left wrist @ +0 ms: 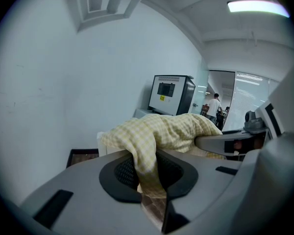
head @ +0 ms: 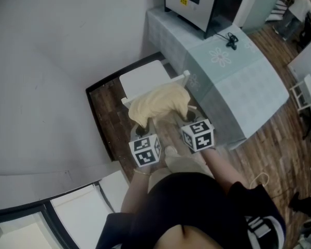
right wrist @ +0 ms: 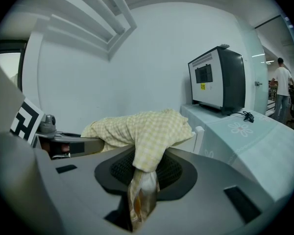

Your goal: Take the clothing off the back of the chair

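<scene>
A pale yellow checked garment hangs bunched between my two grippers, above the back of a white chair. My left gripper is shut on the garment's left part; the cloth runs down between its jaws. On the garment's right part my right gripper is shut the same way. In the right gripper view a white post of the chair back shows behind the cloth. Most of the chair back is hidden by the garment.
A table with a pale green flowered cloth stands right of the chair and bears a dark boxy machine. A grey wall is to the left. People stand far off on the wood floor.
</scene>
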A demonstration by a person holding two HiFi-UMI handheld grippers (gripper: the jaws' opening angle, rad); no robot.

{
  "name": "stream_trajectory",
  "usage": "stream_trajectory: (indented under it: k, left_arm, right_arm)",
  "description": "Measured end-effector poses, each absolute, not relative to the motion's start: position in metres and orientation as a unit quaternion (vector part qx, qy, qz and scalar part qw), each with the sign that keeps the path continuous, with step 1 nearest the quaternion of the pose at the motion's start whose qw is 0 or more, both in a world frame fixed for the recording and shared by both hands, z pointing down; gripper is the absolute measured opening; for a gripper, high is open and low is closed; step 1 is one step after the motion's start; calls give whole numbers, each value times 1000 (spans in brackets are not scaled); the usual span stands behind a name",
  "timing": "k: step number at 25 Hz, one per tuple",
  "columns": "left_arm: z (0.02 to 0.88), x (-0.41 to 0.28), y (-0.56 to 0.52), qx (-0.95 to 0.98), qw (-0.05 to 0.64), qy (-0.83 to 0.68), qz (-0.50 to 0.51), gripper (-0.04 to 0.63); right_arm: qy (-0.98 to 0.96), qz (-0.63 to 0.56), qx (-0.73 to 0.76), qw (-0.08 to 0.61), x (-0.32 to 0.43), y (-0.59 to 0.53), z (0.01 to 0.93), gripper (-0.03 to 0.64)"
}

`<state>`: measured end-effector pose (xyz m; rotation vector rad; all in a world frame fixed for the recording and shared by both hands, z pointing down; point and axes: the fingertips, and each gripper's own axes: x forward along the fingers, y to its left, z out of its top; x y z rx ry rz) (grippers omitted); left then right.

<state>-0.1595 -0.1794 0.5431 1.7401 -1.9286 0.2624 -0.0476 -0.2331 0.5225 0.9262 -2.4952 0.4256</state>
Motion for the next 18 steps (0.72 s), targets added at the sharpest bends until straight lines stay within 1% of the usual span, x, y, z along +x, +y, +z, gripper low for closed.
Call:
stream_trajectory:
  k: [18]
  left_arm:
    - [524, -132, -108, 655, 248, -709, 84, 52]
  right_arm:
    - [-905, 142, 343, 209, -18, -156, 504, 97]
